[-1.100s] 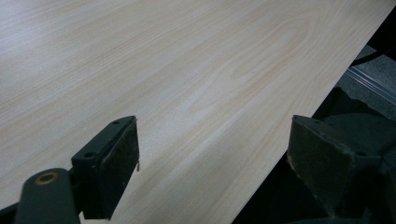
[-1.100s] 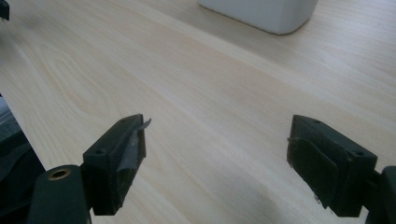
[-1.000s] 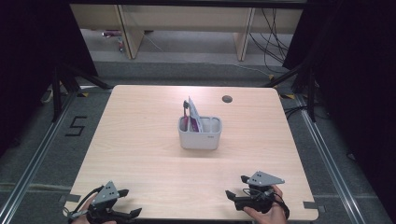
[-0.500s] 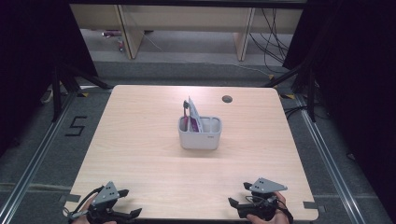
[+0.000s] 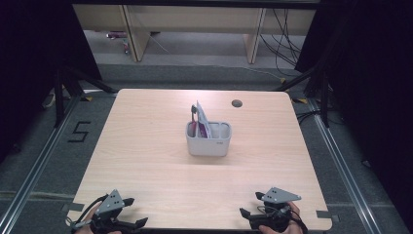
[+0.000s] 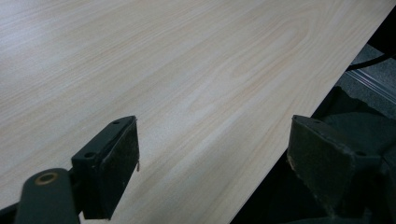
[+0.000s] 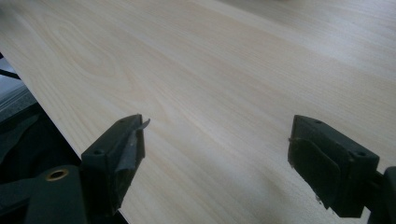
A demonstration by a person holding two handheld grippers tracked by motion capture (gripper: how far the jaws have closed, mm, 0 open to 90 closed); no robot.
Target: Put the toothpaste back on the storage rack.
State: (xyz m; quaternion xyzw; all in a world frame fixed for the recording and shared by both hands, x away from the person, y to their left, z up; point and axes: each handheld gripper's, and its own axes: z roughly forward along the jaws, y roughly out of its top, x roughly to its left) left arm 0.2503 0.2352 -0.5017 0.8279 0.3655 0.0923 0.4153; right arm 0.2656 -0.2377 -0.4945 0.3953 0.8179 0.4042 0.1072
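I have the table in front of me, pale wood, with a small round hole near its far edge. The bin sits around the middle of it, grey, upright, with a pink and white packet standing in its left compartment and leaning back; the right compartment looks bare as far as I can tell. None of that has shifted over the last second.

My left gripper rests at the near left corner, jaws spread wide with nothing between them; its own view shows only wood grain and the table's near edge between the pads. It sits much as it did a second ago, perhaps a touch lower.

My right gripper is at the near right corner, jaws likewise wide apart and empty. It has drawn back toward me since the earlier frame, now right at the table's edge. Both grippers are well apart from the bin
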